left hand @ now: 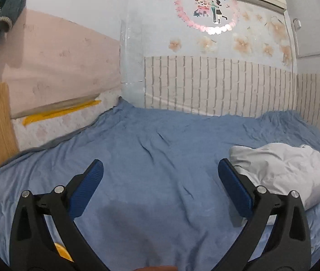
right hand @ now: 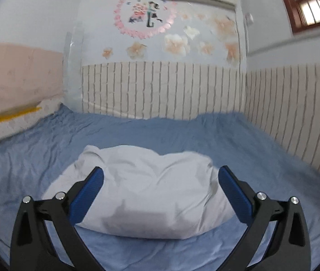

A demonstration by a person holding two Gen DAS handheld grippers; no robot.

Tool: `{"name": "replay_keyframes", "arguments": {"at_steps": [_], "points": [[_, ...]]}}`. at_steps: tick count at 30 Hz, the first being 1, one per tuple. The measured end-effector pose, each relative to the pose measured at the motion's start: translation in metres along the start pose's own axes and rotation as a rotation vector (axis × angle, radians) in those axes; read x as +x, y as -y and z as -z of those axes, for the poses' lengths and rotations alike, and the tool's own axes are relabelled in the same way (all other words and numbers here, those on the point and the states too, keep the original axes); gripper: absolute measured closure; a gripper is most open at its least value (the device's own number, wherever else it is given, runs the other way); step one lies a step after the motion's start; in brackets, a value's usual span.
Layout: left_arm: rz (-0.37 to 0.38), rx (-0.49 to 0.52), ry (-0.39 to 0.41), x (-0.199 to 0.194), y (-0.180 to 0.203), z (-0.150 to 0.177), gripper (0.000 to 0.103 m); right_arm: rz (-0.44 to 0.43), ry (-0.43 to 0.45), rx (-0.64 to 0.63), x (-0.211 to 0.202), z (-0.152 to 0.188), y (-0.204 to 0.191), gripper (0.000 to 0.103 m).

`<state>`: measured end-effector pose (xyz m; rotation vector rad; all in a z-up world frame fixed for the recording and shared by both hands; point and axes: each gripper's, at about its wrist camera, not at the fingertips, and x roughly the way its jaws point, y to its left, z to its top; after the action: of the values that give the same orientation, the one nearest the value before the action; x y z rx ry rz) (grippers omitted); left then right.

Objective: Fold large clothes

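White garment (right hand: pixel 146 192) lay bunched on blue bedsheet (right hand: pixel 261 140), long axis roughly crosswise to right gripper (right hand: pixel 160 187); facing indeterminate. Right gripper spread, hovering just short of garment, empty. Left gripper (left hand: pixel 160 180) spread, beside garment over bare sheet. Judged best: pinch opposite edges, lift, spread flat before folding.

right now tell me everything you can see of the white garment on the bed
The white garment is a crumpled, puffy bundle of soft, creased, plain fabric, not yet spread flat. No sleeves or collar can be made out. It rests on the blue bedsheet. The open right gripper hovers over it; neither gripper grips it.
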<state>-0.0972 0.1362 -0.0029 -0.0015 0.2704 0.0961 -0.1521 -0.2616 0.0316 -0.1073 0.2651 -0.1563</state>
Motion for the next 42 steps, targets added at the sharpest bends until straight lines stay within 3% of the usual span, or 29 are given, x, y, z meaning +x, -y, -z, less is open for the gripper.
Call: {"name": "replay_keyframes", "arguments": {"at_steps": [5,8,11,13,19,25,31,35,42], "points": [[-0.054,0.098,-0.008,0.008,0.025,0.008,0.003,0.007,-0.068,-0.021,0.004,0.002,-0.004,0.002],[-0.093,0.134,-0.019,0.006,0.024,0.023,0.003,0.055,-0.052,0.041,-0.005,0.003,0.004,0.002],[-0.078,0.136,0.000,0.002,0.023,0.020,0.003,0.037,-0.073,0.109,0.000,0.005,0.016,0.002],[-0.058,0.142,-0.004,-0.001,0.021,0.021,0.003,0.025,-0.136,0.108,0.015,0.009,0.016,0.002],[-0.011,0.199,-0.057,0.026,0.040,0.015,0.003,0.006,-0.169,-0.041,0.037,0.014,-0.009,0.002],[0.016,0.122,-0.064,0.028,0.028,0.010,0.003,-0.013,-0.200,-0.148,0.045,0.022,-0.026,0.002],[0.066,-0.007,-0.124,0.039,0.010,0.010,0.003,0.045,-0.190,-0.132,0.043,0.018,-0.019,0.002],[0.034,-0.020,-0.121,0.040,0.006,0.011,0.003,0.077,-0.179,-0.098,0.038,0.014,-0.013,0.002],[0.050,0.003,-0.128,0.042,0.011,0.016,0.003,0.116,-0.199,-0.047,0.037,0.014,-0.004,0.002]]}}
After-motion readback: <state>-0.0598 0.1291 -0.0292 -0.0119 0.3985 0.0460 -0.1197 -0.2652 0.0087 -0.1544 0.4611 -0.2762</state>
